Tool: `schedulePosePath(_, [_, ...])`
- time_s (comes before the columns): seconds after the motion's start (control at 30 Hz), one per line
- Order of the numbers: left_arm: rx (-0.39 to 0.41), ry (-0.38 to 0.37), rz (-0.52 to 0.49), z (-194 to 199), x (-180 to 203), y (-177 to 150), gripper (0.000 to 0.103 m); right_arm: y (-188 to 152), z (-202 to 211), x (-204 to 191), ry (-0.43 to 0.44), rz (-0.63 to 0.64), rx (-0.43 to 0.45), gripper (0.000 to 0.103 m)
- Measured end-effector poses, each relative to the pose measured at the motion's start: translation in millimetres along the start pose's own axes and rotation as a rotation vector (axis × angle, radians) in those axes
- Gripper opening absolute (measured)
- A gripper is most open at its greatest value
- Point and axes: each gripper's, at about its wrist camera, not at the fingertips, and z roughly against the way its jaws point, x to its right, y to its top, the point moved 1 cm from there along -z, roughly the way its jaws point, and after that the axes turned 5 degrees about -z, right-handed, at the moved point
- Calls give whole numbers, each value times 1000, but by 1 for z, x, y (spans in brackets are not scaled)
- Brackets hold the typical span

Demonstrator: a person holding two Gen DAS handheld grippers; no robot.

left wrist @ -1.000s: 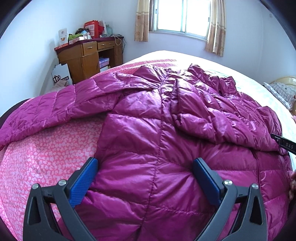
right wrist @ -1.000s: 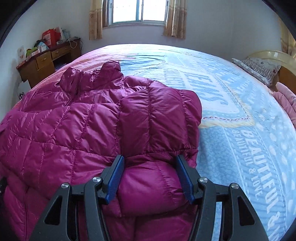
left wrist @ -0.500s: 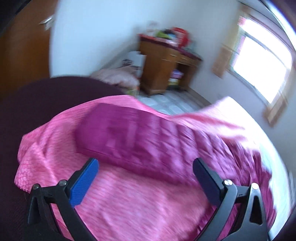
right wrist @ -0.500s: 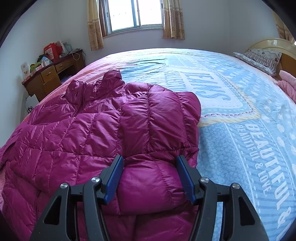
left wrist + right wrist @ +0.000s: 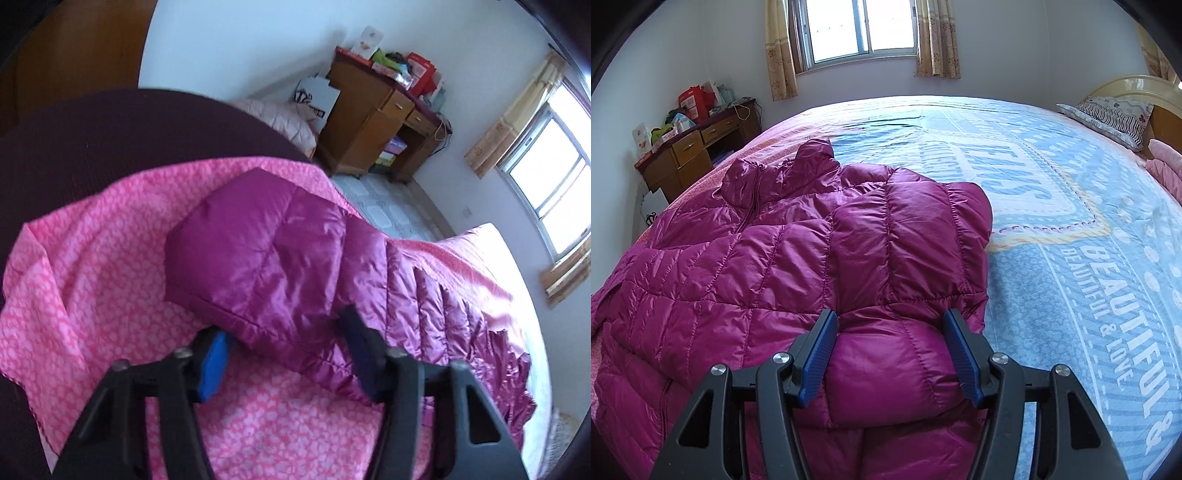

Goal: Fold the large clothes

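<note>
A magenta quilted puffer jacket lies spread on the bed, with its right sleeve folded across the front. My right gripper is shut on the puffy end of that folded sleeve, a pad pressing each side. In the left wrist view the other sleeve stretches out over the pink patterned sheet. My left gripper straddles its cuff corner. Its jaws are closing, with the cuff between them and a sliver of gap still at the left pad.
A blue printed bedcover fills the bed right of the jacket, with a pillow at the headboard. A cluttered wooden desk stands by the wall, past a strip of tiled floor. A dark maroon surface borders the pink sheet.
My left gripper swung left from the jacket's body to the outstretched sleeve's cuff, rolled, and its jaws narrowed from wide open. The right gripper kept its hold and stayed in place.
</note>
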Motion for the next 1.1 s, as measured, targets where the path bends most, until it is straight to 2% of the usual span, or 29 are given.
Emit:
schedulePosePath(0.07, [-6, -8, -8, -3, -1, 2, 20, 0, 0, 0, 4, -3, 1, 61])
schedulePosePath(0.17, [38, -4, -50, 2, 8, 10, 11, 0, -1, 0, 7, -6, 1, 61])
schedulePosePath(0.27, [140, 8, -148, 19, 34, 21, 10, 0, 0, 1, 8, -8, 2, 61])
schedulePosePath(0.37, [227, -39, -233, 42, 65, 25, 10, 0, 0, 2, 12, -11, 4, 61])
schedulePosePath(0.53, [378, -205, -456, 99, 149, 6, 10, 0, 1, 3, 20, -17, 5, 61])
schedulePosePath(0.67, [442, -364, -655, 135, 217, -40, 10, 0, 1, 3, 23, -20, 6, 61])
schedulePosePath(0.77, [432, -460, -783, 150, 250, -80, 10, 0, 2, 4, 30, -26, 7, 61])
schedulePosePath(0.87, [397, -555, -952, 157, 285, -138, 10, 0, 3, 7, 44, -38, 10, 61])
schedulePosePath(0.97, [349, -567, -1069, 147, 299, -184, 10, 0, 4, 11, 63, -56, 13, 61])
schedulePosePath(1.1, [246, -539, -1140, 123, 300, -219, 10, 0, 4, 13, 80, -71, 14, 61])
